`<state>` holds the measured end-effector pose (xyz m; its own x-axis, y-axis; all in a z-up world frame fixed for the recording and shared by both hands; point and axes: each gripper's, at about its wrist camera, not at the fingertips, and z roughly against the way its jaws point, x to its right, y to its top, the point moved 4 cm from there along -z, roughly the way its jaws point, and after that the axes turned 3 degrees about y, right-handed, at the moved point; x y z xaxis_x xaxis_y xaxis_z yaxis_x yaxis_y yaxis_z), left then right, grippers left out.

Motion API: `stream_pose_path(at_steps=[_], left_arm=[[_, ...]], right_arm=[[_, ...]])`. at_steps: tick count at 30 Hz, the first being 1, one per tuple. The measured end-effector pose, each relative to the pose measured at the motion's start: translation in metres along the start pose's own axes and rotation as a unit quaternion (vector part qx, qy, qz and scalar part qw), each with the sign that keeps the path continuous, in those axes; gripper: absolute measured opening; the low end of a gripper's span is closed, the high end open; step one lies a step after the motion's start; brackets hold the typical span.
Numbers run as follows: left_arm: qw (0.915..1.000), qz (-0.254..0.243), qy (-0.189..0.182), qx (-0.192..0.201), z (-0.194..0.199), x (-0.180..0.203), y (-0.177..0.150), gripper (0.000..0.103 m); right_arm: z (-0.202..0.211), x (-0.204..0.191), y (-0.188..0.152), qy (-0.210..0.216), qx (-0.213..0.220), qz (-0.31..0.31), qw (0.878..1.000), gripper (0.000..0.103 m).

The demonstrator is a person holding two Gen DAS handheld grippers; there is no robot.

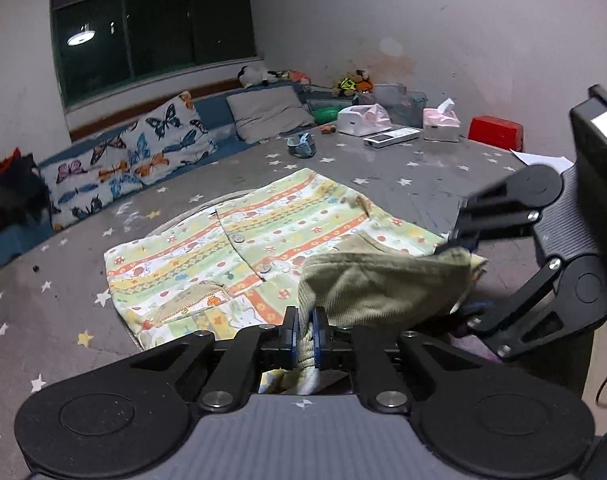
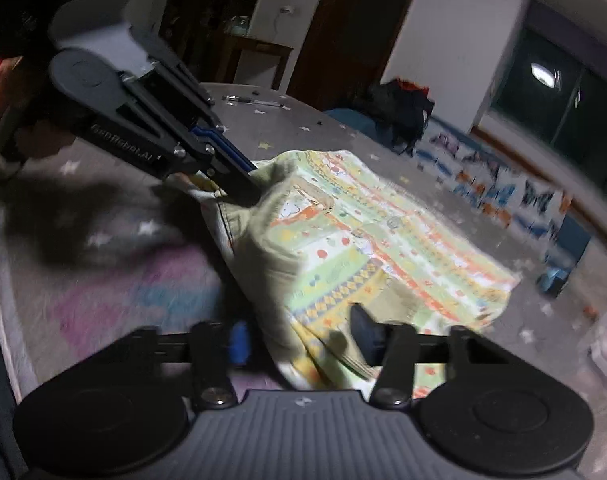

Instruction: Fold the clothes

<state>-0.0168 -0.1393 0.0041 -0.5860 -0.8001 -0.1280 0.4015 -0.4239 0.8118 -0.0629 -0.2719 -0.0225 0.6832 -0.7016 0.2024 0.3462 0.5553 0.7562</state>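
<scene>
Both tongs [image 1: 306, 330] [image 2: 299, 338] pinch shirt [image 1: 243, 240] hem; long axis runs toward pillows [image 1: 143, 152].

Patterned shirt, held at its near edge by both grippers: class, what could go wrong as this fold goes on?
1. The left gripper pinches only a narrow bunch of the patterned shirt; it could slip out.
2. The right gripper holds another corner, so uneven carrying may skew the fold.
3. The lifted olive lining sags and may crease.
</scene>
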Motion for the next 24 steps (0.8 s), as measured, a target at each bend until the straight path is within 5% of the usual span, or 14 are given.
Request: stream_pose_path(at_steps=[4,6,13,14,18,24], left_arm=[[0.9999,-0.01,0.007,0.005,0.012,-0.003,-0.008,0.024],[0.9992,-0.031,0.024,0.012,0.022,-0.003,-0.015,0.051],[0.9904,-0.119,0.07,0.0,0.029,0.008,-0.04,0.051],[0.9882,-0.133,0.076,-0.002,0.027,0.01,-0.043,0.051],[0.9801,-0.174,0.094,-0.013,0.02,0.015,-0.053,0.013],[0.9853,-0.147,0.087,-0.005,0.044,0.016,-0.05,0.005]], right_arm=[[-0.004,0.018,0.008,0.041,0.0,-0.076,0.996,0.015],[-0.003,0.023,0.01,0.044,0.003,-0.096,0.994,0.014],[0.0,0.036,0.016,0.041,0.014,-0.141,0.989,0.011],[0.001,0.035,0.016,0.038,0.016,-0.142,0.989,0.011],[0.008,0.03,0.018,0.029,0.023,-0.143,0.989,0.009],[0.025,0.021,0.018,0.024,0.038,-0.143,0.989,0.008]])
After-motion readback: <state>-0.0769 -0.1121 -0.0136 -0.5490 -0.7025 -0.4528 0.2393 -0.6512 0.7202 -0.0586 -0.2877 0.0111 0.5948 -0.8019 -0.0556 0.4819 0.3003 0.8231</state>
